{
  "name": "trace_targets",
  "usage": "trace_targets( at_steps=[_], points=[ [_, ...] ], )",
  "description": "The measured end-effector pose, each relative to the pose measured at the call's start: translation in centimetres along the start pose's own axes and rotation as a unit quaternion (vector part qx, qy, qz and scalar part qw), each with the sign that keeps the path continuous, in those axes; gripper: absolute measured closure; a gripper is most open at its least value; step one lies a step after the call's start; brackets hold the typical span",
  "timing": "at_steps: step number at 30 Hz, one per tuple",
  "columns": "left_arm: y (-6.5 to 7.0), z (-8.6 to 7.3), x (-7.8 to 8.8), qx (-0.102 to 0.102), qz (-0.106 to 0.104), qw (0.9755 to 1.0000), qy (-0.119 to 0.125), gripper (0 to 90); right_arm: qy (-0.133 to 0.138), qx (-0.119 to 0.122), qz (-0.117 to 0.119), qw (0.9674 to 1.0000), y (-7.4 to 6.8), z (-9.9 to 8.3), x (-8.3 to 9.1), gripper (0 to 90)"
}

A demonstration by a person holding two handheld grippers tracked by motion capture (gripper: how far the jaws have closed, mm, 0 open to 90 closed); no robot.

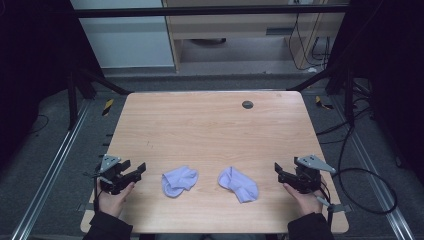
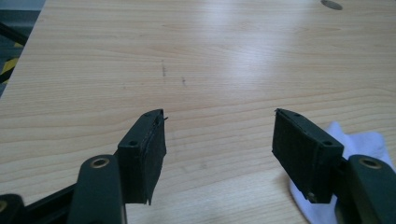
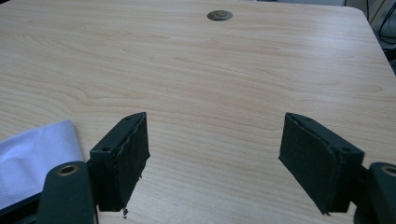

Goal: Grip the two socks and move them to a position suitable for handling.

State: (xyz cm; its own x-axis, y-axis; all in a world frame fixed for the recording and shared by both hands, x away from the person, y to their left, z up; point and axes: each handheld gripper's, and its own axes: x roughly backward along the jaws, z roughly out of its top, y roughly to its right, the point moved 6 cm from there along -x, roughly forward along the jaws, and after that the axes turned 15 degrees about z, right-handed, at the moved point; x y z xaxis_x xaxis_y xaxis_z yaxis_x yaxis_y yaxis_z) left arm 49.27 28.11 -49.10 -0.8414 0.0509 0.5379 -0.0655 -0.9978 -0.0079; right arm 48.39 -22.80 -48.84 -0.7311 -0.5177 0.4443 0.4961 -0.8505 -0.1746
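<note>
— jaws first, from the high view?
— left gripper (image 1: 141, 168) sits at the near left edge of the wooden table (image 1: 210, 125), held in a hand (image 1: 114, 199), its jaws spread and pointing toward the middle with nothing between them. right gripper (image 1: 277, 169) mirrors it at the near right edge, held in the other hand (image 1: 305, 200), jaws also apart and bare.
— and the things they face?
— two pale lilac socks lie crumpled between the grippers near the front edge: the left sock (image 1: 179, 181) near the left gripper but apart from it, the right sock (image 1: 238, 184) near the right gripper, also apart. the two socks do not touch each other.
— left gripper view?
— both black jaws stand wide, bare tabletop between the pads, nothing pinched. the left sock (image 2: 362, 142) peeks out behind the jaw on the right side of the view; whether it touches that jaw i cannot tell. a few faint dark marks (image 2: 163, 70) sit on the wood farther off.
— right gripper view?
— jaws again spread wide over bare wood. a corner of the right sock (image 3: 37, 154) shows behind the jaw on the left of the view. a round dark cable port (image 3: 220, 15) sits near the far edge.
— the room?
— from the high view, grey carpet floor (image 1: 45, 150) around the table, metal rails (image 1: 55, 165) along the sides, black cables (image 1: 367, 175) coiled at the right, light wooden furniture (image 1: 235, 30) beyond the far edge.
</note>
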Motion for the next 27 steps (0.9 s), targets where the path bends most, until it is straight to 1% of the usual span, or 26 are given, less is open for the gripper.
trace_targets(
  at_steps=[1, 2, 4, 7, 8, 9, 10, 11, 12, 13, 14, 15, 16, 18, 19, 21, 22, 23, 24, 25, 26, 27],
  points=[
    [0.6, 0.0, 0.3, -0.003, -0.008, 1.0000, 0.001, 34.0, -0.001, -0.002, 0.003, 1.0000, -0.2, 0.0, 0.1, 24.7],
    [0.6, 0.0, 0.3, -0.003, -0.008, 1.0000, 0.001, 34.2, -0.003, 0.001, 0.003, 1.0000, -0.4, 0.0, 0.1, 24.8],
    [1.3, 0.0, 0.5, -0.006, -0.016, 0.9999, 0.002, 34.3, -0.005, 0.002, 0.004, 1.0000, -0.6, 0.0, 0.1, 25.2],
    [2.2, 0.1, 0.8, -0.010, -0.025, 0.9996, 0.005, 35.1, -0.007, 0.010, 0.009, 0.9999, -1.1, 0.1, 0.1, 26.9],
    [2.6, 0.1, 0.9, -0.013, -0.029, 0.9995, 0.006, 35.2, -0.010, 0.013, 0.010, 0.9998, -1.3, 0.1, 0.1, 27.4],
    [2.9, 0.2, 0.9, -0.017, -0.031, 0.9994, 0.006, 35.7, -0.018, 0.021, 0.014, 0.9995, -1.6, 0.1, -0.1, 28.6],
    [3.2, 0.2, 1.0, -0.018, -0.035, 0.9992, 0.006, 35.7, -0.018, 0.021, 0.014, 0.9995, -1.6, 0.1, -0.1, 28.6],
    [3.5, 0.2, 1.0, -0.019, -0.037, 0.9991, 0.006, 35.8, -0.019, 0.027, 0.015, 0.9993, -1.7, 0.1, -0.2, 29.1],
    [3.8, 0.2, 1.1, -0.022, -0.039, 0.9990, 0.007, 36.2, -0.021, 0.028, 0.020, 0.9992, -1.9, 0.1, -0.2, 29.8],
    [4.4, 0.3, 1.1, -0.027, -0.043, 0.9987, 0.007, 37.0, -0.024, 0.028, 0.026, 0.9990, -2.3, 0.2, -0.3, 30.8],
    [4.4, 0.3, 1.1, -0.027, -0.043, 0.9987, 0.007, 37.2, -0.024, 0.028, 0.026, 0.9990, -2.3, 0.2, -0.3, 30.8],
    [5.1, 0.4, 1.1, -0.034, -0.046, 0.9983, 0.007, 37.2, -0.025, 0.036, 0.032, 0.9985, -2.6, 0.3, -0.4, 31.5],
    [5.1, 0.4, 1.1, -0.034, -0.046, 0.9983, 0.007, 37.2, -0.025, 0.036, 0.032, 0.9985, -2.6, 0.3, -0.4, 31.5],
    [5.8, 0.5, 1.0, -0.042, -0.048, 0.9979, 0.008, 37.2, -0.028, 0.044, 0.037, 0.9980, -3.0, 0.5, -0.5, 31.6],
    [6.2, 0.5, 1.0, -0.046, -0.049, 0.9977, 0.007, 37.3, -0.027, 0.043, 0.049, 0.9975, -3.6, 0.7, -0.7, 31.5],
    [6.9, 0.8, 1.0, -0.052, -0.054, 0.9971, 0.011, 37.4, -0.027, 0.044, 0.053, 0.9973, -3.8, 0.8, -0.7, 31.5],
    [7.3, 1.0, 1.0, -0.055, -0.057, 0.9968, 0.014, 37.8, -0.028, 0.047, 0.056, 0.9970, -4.0, 0.9, -0.8, 31.5],
    [8.1, 1.1, 1.0, -0.063, -0.060, 0.9961, 0.016, 38.3, -0.029, 0.051, 0.061, 0.9964, -4.4, 1.1, -1.0, 31.6],
    [8.1, 1.1, 1.0, -0.063, -0.060, 0.9961, 0.016, 38.7, -0.029, 0.051, 0.061, 0.9964, -4.4, 1.1, -1.0, 31.6],
    [8.8, 1.3, 1.0, -0.067, -0.066, 0.9954, 0.015, 38.9, -0.031, 0.053, 0.067, 0.9959, -4.8, 1.2, -1.1, 31.7],
    [8.8, 1.3, 1.0, -0.067, -0.066, 0.9954, 0.015, 39.2, -0.031, 0.053, 0.067, 0.9959, -4.8, 1.2, -1.1, 31.7],
    [9.4, 1.6, 1.1, -0.069, -0.070, 0.9950, 0.018, 39.7, -0.035, 0.059, 0.071, 0.9951, -5.3, 1.2, -1.2, 32.0]
  ],
)
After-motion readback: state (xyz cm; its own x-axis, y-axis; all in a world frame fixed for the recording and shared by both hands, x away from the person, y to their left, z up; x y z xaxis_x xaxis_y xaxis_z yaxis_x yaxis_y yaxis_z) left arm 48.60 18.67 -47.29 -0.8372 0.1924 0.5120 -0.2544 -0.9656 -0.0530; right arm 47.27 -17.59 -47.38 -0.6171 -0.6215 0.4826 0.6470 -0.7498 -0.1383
